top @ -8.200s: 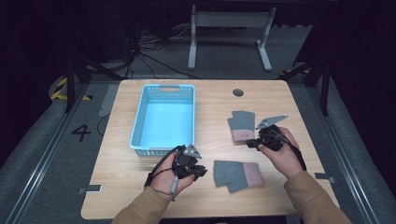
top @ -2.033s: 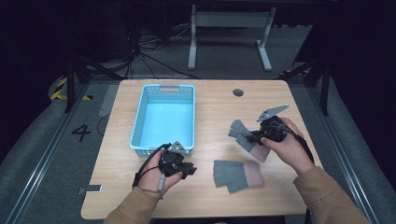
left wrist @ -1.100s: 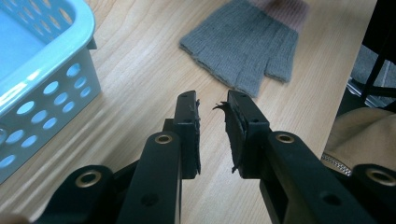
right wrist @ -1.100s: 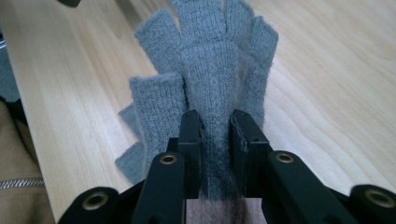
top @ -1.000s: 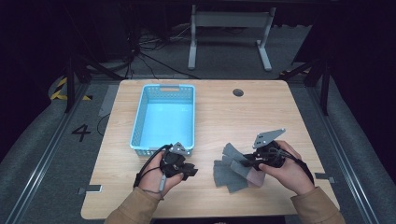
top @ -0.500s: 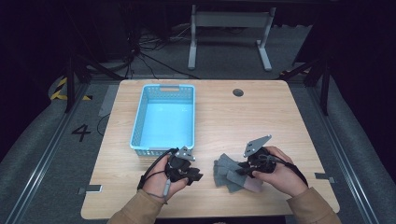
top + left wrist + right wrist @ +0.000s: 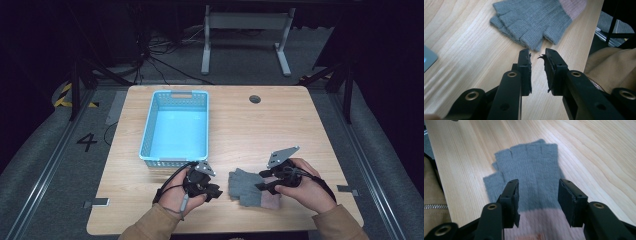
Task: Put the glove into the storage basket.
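Gloves, two grey fingerless ones with pink cuffs, lie stacked on the near part of the surface, between your hands and to the right of the blue basket, which looks empty. Your right hand-held gripper has just been opening; in the right gripper view its jaws stand wide over the top glove near the cuff, pads not pressing, so that glove looks released onto the other. Your left hand-held gripper sits just left of the stack; in the left gripper view the jaws are nearly closed with a small gap, nothing between them, fingertip ends of the gloves just ahead. Likely step: square up the pair, then move it. Lift the right one straight up so the knit doesn't snag on a pad. Open the left wider before going in, take both layers at one edge, not just the top one. Keep the stack flat; soft knit will slide and fold if you drag it.
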`<state>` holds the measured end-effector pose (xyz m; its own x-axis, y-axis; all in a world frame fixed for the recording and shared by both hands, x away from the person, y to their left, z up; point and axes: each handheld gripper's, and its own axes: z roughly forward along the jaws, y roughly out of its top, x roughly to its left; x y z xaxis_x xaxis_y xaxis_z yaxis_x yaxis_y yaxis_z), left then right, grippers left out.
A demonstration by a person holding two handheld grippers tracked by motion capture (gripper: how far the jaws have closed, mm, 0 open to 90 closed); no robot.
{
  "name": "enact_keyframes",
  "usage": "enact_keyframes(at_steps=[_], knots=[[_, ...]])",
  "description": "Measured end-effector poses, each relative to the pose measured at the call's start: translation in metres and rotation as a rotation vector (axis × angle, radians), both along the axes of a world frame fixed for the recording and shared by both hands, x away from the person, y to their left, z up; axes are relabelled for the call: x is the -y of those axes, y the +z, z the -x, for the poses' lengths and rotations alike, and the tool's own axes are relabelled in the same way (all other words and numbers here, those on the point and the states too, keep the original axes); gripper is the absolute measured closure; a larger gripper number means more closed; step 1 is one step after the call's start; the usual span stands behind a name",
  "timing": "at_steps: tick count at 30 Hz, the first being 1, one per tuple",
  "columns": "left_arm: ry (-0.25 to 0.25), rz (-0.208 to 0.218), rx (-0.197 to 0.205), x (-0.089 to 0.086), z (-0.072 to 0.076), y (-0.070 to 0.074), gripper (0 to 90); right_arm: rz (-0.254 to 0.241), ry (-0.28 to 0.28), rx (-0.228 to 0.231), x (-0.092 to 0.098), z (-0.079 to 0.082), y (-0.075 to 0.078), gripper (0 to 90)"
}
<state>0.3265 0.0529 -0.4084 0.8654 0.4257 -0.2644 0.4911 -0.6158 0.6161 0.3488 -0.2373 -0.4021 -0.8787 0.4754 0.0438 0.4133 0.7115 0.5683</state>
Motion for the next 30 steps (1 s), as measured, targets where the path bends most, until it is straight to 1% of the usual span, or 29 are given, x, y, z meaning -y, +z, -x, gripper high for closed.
enact_keyframes(at_steps=[1,2,3,4,6,7,8,9,14,16,18,19,21,22,23,24,25,27,30], knots=[[0.000,0.000,0.000,0.000,0.000,0.000,75.5,0.000,0.000,0.000,0.000,0.000,0.000,53.2],[-0.002,-0.005,0.003,0.001,0.000,0.000,75.5,0.002,-0.002,0.002,0.003,0.001,0.001,53.7],[-0.011,-0.009,0.003,0.004,0.000,-0.001,75.4,-0.003,-0.017,0.005,0.011,0.002,0.005,55.1],[-0.011,-0.009,0.003,0.004,0.000,-0.001,75.4,-0.003,-0.017,0.005,0.011,0.002,0.005,55.1],[-0.021,-0.010,0.003,0.007,-0.001,-0.001,75.4,-0.005,-0.039,0.009,0.018,0.003,0.007,56.4],[-0.025,-0.011,0.005,0.009,-0.002,-0.002,75.5,-0.008,-0.062,0.008,0.023,0.003,0.008,56.3],[-0.025,-0.011,0.005,0.009,-0.002,-0.002,75.5,-0.008,-0.062,0.008,0.023,0.003,0.008,56.3],[-0.026,-0.014,0.004,0.009,-0.003,-0.002,75.6,-0.014,-0.076,0.006,0.026,0.004,0.009,56.2],[-0.028,-0.013,0.004,0.011,-0.003,-0.001,75.7,-0.014,-0.092,0.001,0.033,0.003,0.009,56.5],[-0.034,-0.014,-0.001,0.011,-0.004,-0.001,75.7,-0.009,-0.096,-0.003,0.037,0.003,0.009,58.3],[-0.030,-0.021,-0.002,0.012,-0.004,-0.002,75.7,0.006,-0.097,-0.013,0.042,0.002,0.010,61.4],[-0.032,-0.019,-0.003,0.011,-0.004,-0.003,75.7,0.024,-0.100,-0.018,0.045,0.002,0.011,64.8],[-0.031,-0.018,-0.004,0.011,-0.004,-0.003,75.7,0.038,-0.100,-0.028,0.047,0.001,0.010,67.3],[-0.031,-0.018,-0.004,0.011,-0.004,-0.003,75.7,0.038,-0.100,-0.028,0.047,0.001,0.010,67.3],[-0.032,-0.018,-0.003,0.011,-0.003,-0.003,75.7,0.054,-0.105,-0.041,0.051,0.000,0.010,68.6],[-0.032,-0.018,-0.003,0.011,-0.003,-0.003,75.7,0.054,-0.105,-0.041,0.051,0.000,0.010,68.6],[-0.033,-0.021,-0.004,0.011,-0.003,-0.003,75.7,0.072,-0.106,-0.041,0.054,-0.001,0.010,68.6],[-0.033,-0.022,-0.005,0.011,-0.003,-0.003,75.7,0.076,-0.105,-0.042,0.056,-0.002,0.010,68.6],[-0.035,-0.023,-0.005,0.012,-0.003,-0.004,75.7,0.093,-0.112,-0.058,0.062,-0.002,0.008,67.6]])
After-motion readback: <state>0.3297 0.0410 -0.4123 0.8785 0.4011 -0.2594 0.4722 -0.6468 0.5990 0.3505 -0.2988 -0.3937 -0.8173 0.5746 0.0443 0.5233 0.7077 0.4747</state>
